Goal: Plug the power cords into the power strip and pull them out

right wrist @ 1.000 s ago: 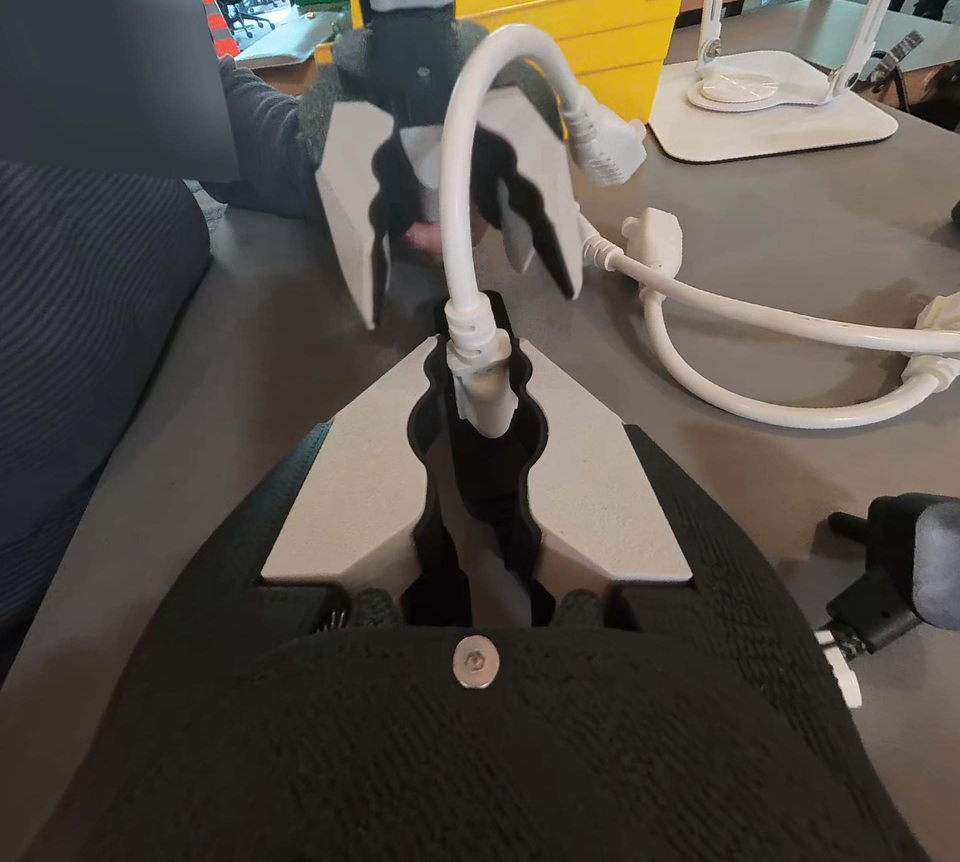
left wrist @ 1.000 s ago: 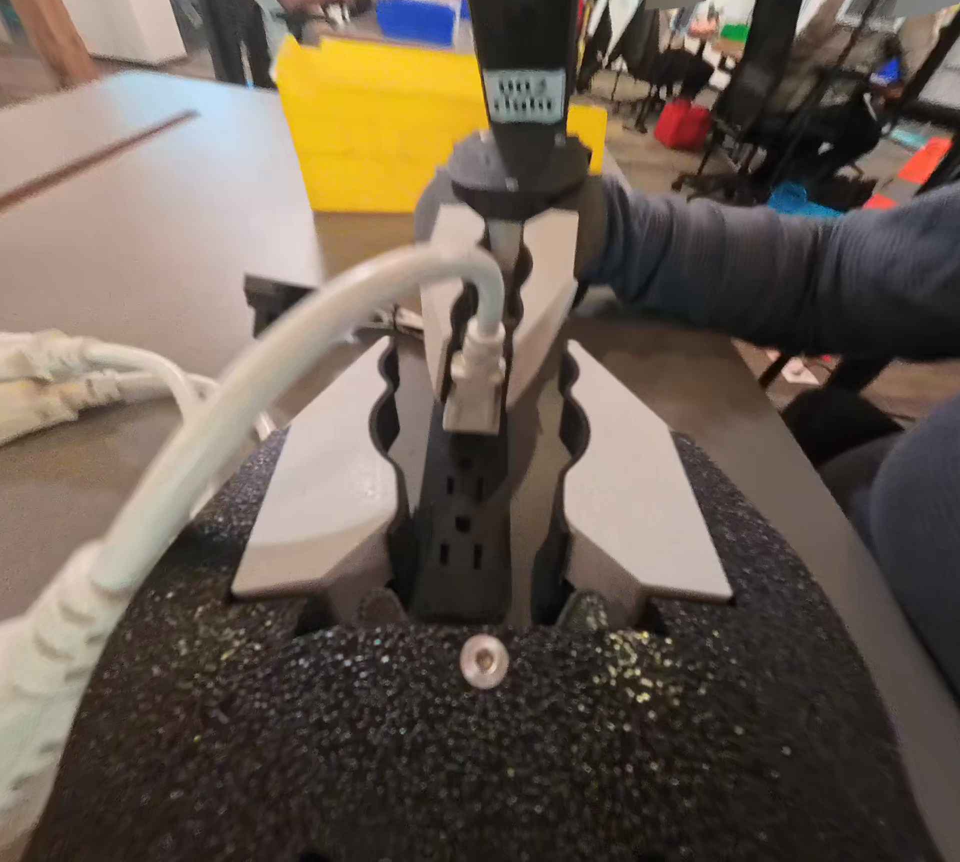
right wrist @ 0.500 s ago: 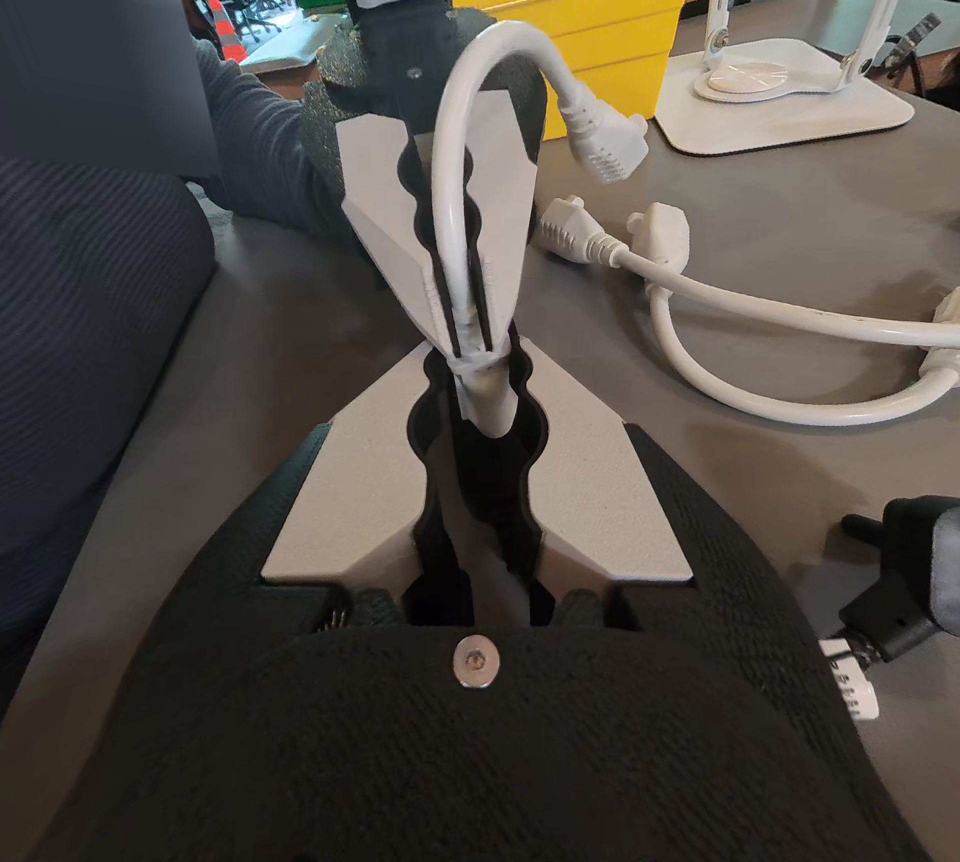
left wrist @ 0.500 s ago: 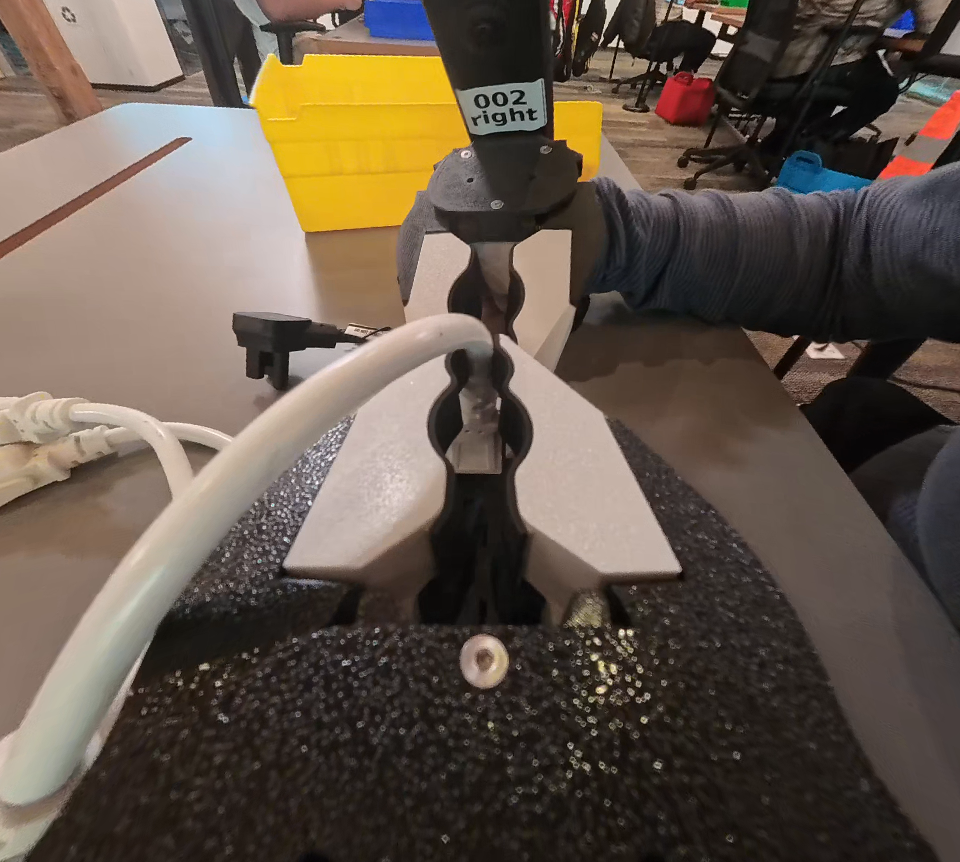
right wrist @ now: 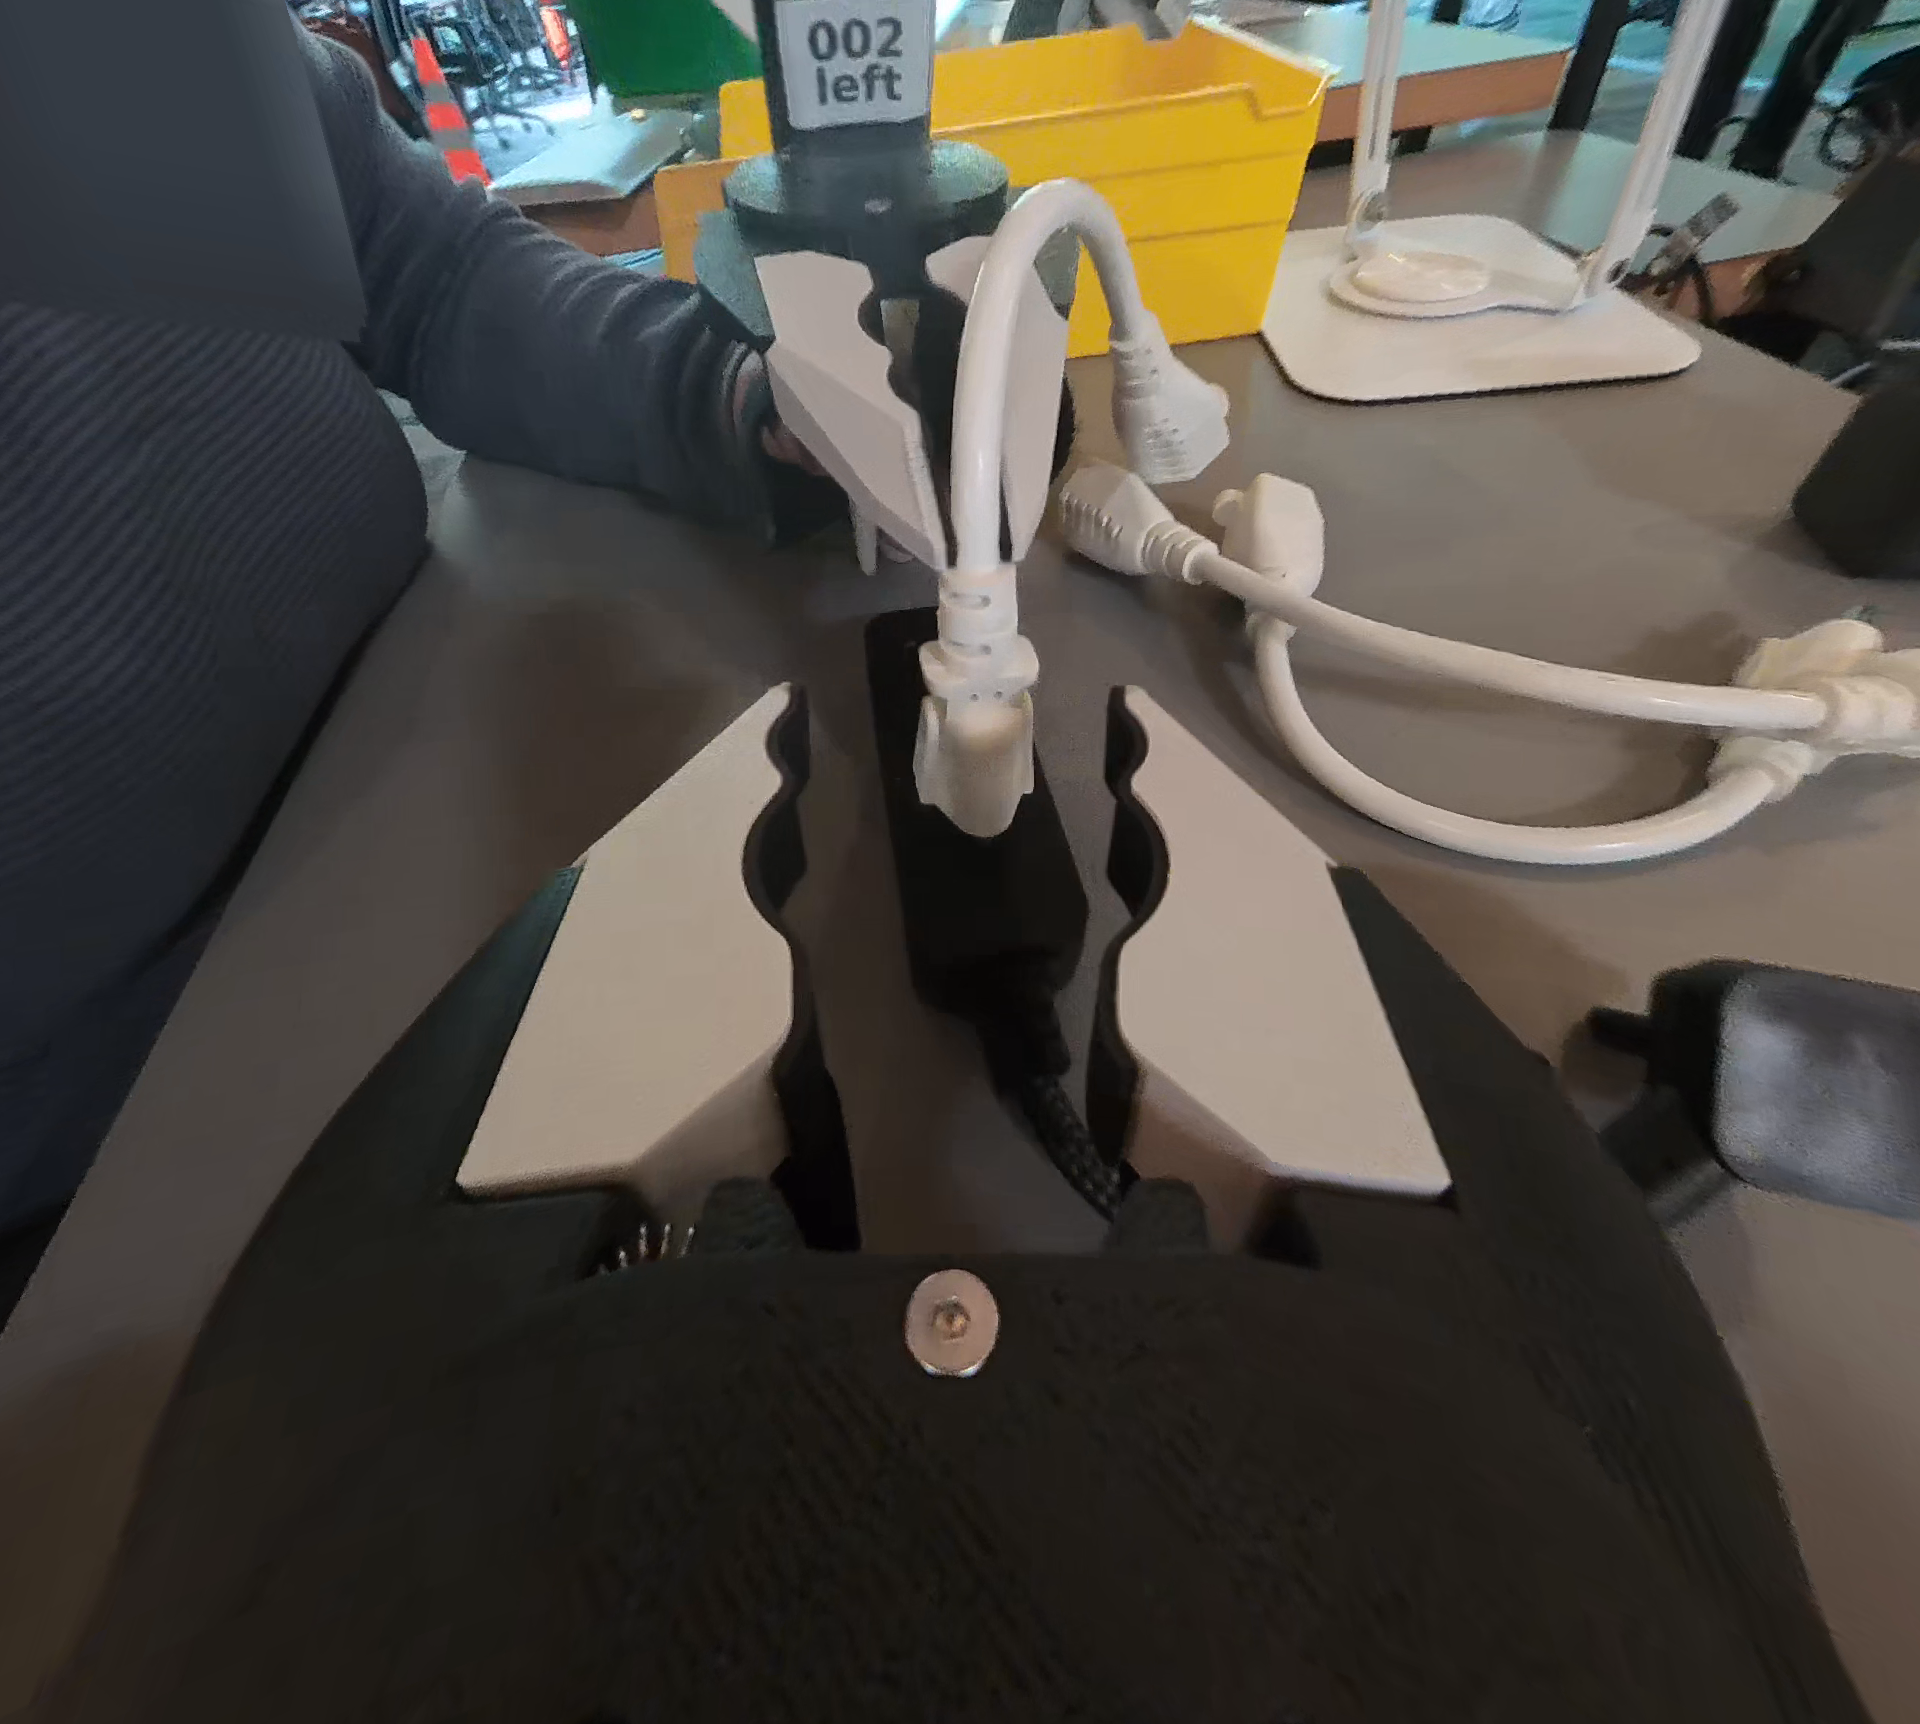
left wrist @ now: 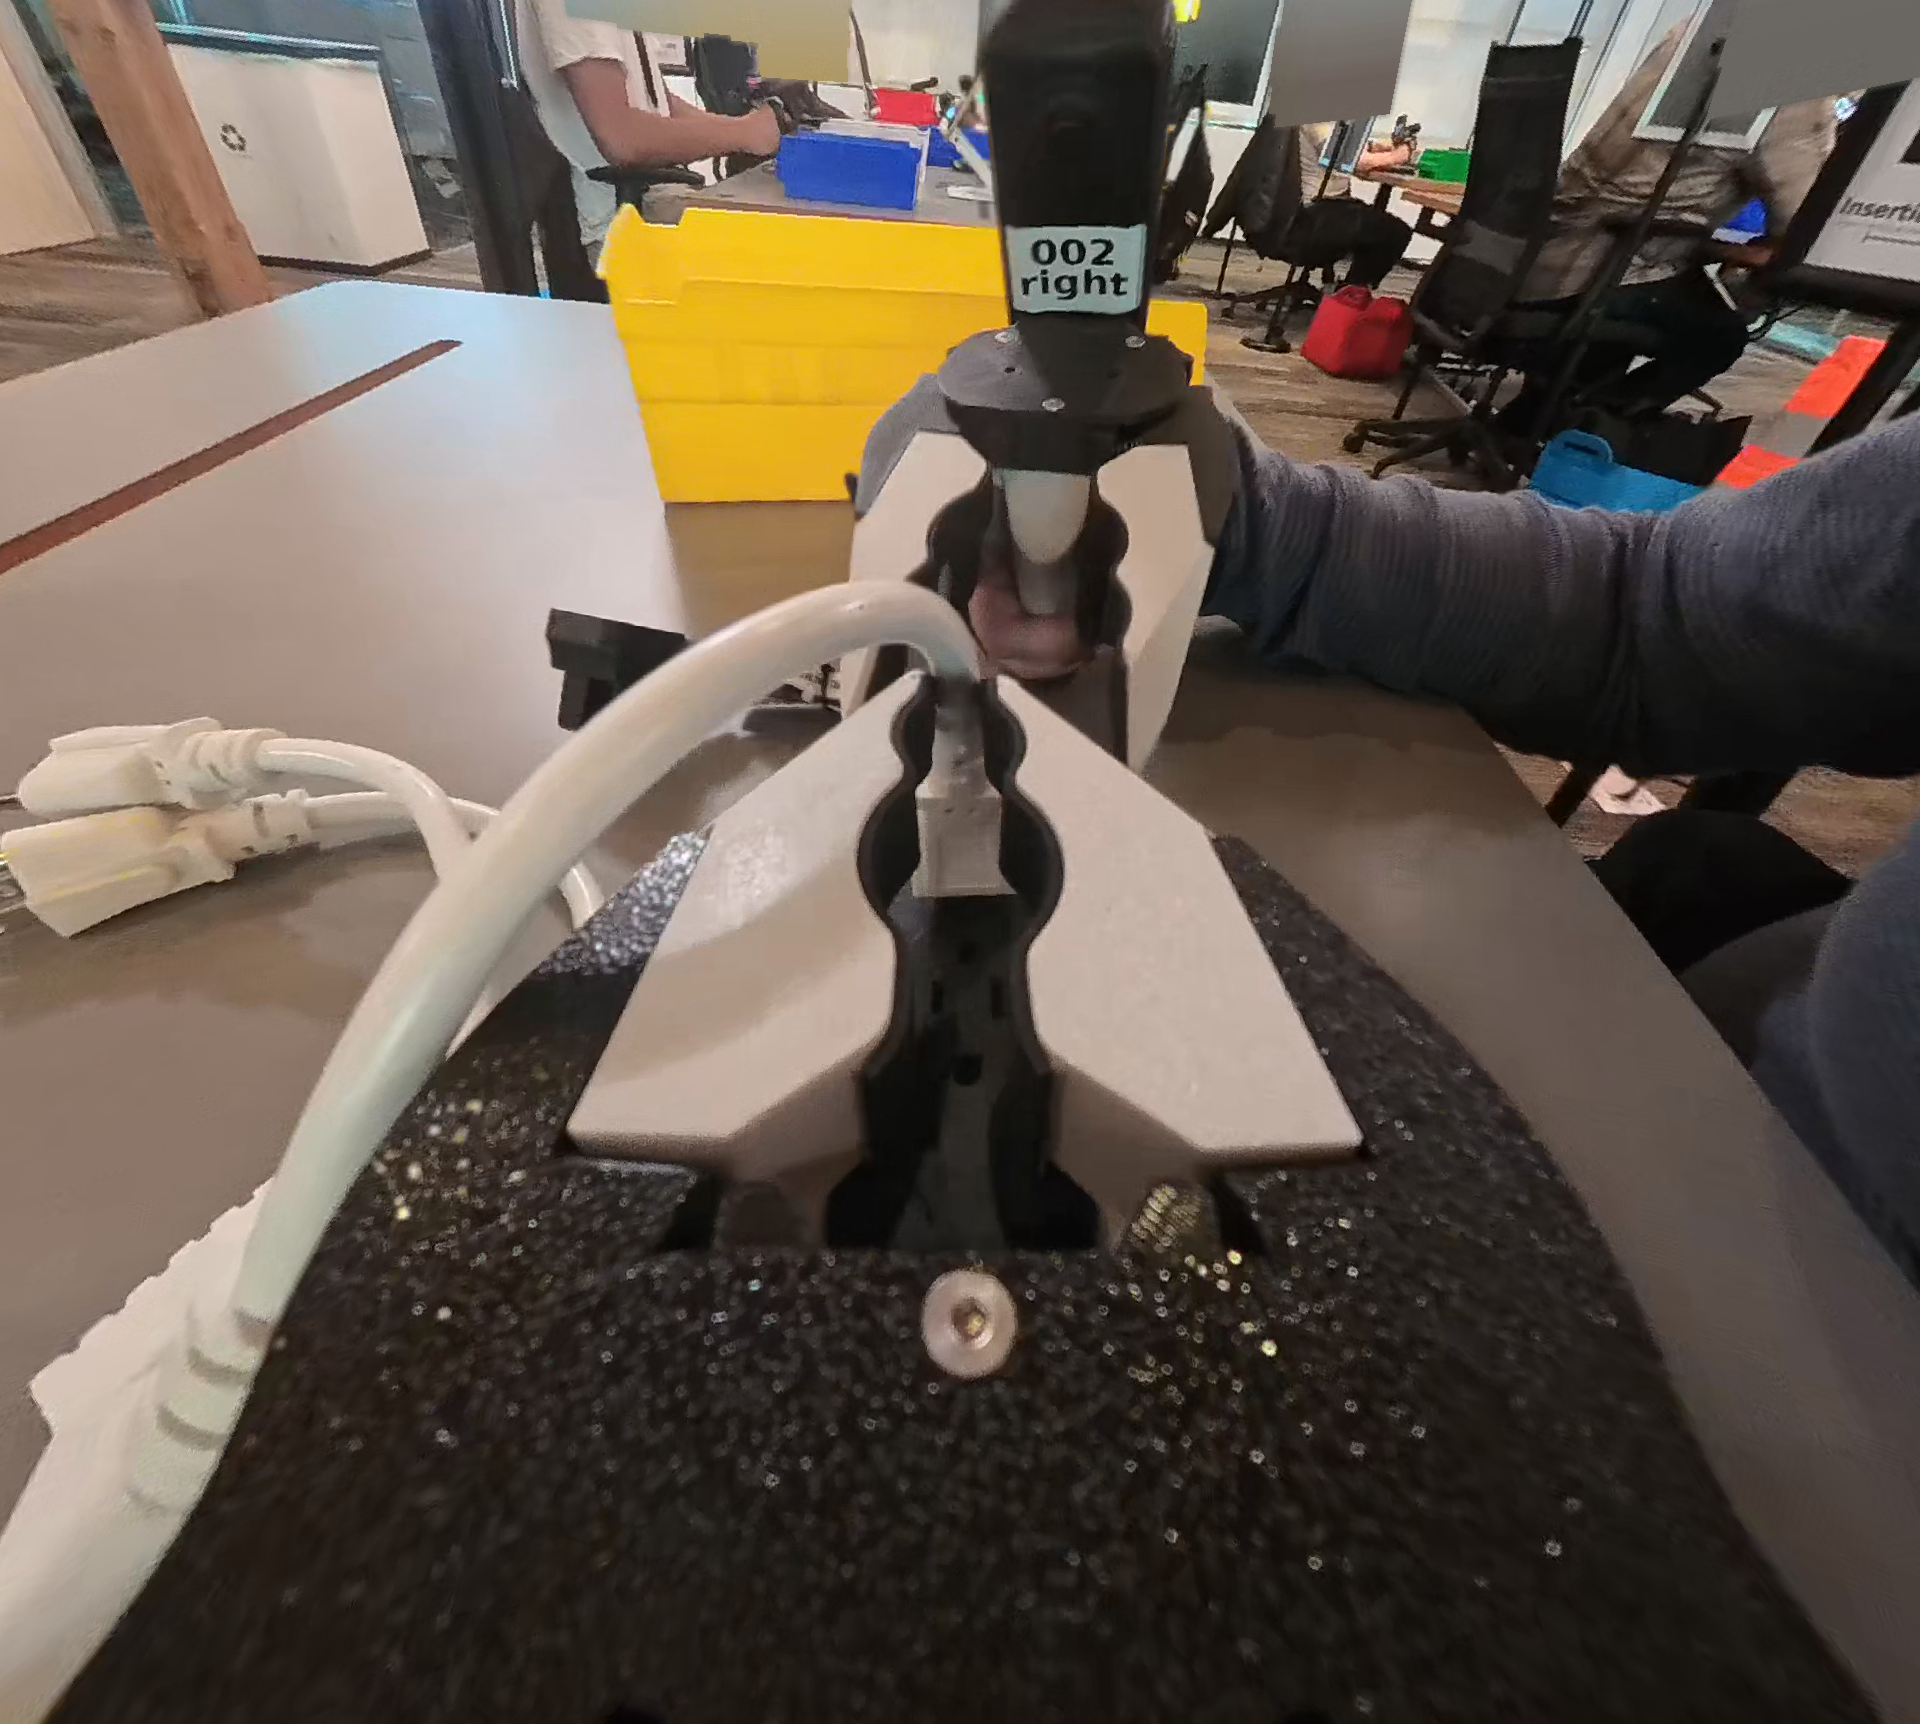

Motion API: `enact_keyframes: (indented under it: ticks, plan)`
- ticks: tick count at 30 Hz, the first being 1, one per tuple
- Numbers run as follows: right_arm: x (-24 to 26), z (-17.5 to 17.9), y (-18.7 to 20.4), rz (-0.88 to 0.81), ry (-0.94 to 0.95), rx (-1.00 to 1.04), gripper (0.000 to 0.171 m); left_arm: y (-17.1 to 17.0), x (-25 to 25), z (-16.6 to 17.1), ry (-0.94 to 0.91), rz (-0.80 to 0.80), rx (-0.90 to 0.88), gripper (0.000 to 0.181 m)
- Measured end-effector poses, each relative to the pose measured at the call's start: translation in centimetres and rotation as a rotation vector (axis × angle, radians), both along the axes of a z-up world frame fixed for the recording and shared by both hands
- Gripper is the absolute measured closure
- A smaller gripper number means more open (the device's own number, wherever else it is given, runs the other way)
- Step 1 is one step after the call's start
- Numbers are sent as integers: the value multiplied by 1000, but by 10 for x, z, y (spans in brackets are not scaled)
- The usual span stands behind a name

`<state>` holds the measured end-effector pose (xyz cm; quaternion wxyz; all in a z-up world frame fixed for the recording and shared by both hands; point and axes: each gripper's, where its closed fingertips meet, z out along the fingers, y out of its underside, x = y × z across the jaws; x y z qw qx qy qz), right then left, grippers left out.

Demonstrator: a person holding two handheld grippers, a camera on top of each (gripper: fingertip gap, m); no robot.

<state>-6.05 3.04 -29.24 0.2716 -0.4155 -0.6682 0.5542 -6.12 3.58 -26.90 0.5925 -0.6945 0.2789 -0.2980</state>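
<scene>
A black power strip [right wrist: 966,905] lies on the grey table, also seen in the left wrist view [left wrist: 966,1009]. A white plug [right wrist: 971,739] stands on its far end; I cannot tell how deep its prongs sit. It also shows in the left wrist view [left wrist: 961,843]. My left gripper [left wrist: 956,698] is shut on the white cord [left wrist: 468,926] just above the plug; in the right wrist view it [right wrist: 971,547] pinches the cord, which arches over to a free white plug [right wrist: 1164,417]. My right gripper [right wrist: 956,708] is open, one finger on each side of the strip, touching nothing.
A yellow bin [left wrist: 810,344] stands behind the strip. More white cords [right wrist: 1455,666] lie on the table beside it. A black plug [right wrist: 1808,1092] lies at the right, and a white stand base [right wrist: 1475,313] at the back right. The person's sleeve [left wrist: 1558,594] crosses the table edge. Both grippers' tips are close together, under 4 cm apart.
My left gripper closed on the white cord above the plug. My right gripper opened and drew back from the plug and strip.
</scene>
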Motion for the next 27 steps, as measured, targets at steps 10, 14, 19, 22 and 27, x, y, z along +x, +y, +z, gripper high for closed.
enact_keyframes:
  ticks: [10, 14, 19, 22, 27]
  plan:
    - [-10, -7, -11, -4, -25, 84, 143, -3, 12, -2, 159, -35, -11, 174]
    - [-8, -8, -6, 0, -47, 66, 147, -4, 8, -14, 199, -19, -59, 137]
    - [-4, -9, -3, 4, -56, 33, 147, -11, 7, -61, 353, -58, -283, 105]
    - [-5, -8, -1, 3, -62, -1, 147, -10, 2, -82, 466, -29, -323, 104]
    - [-4, -8, -1, 3, -62, -6, 147, -10, -2, -87, 481, -3, -338, 109]
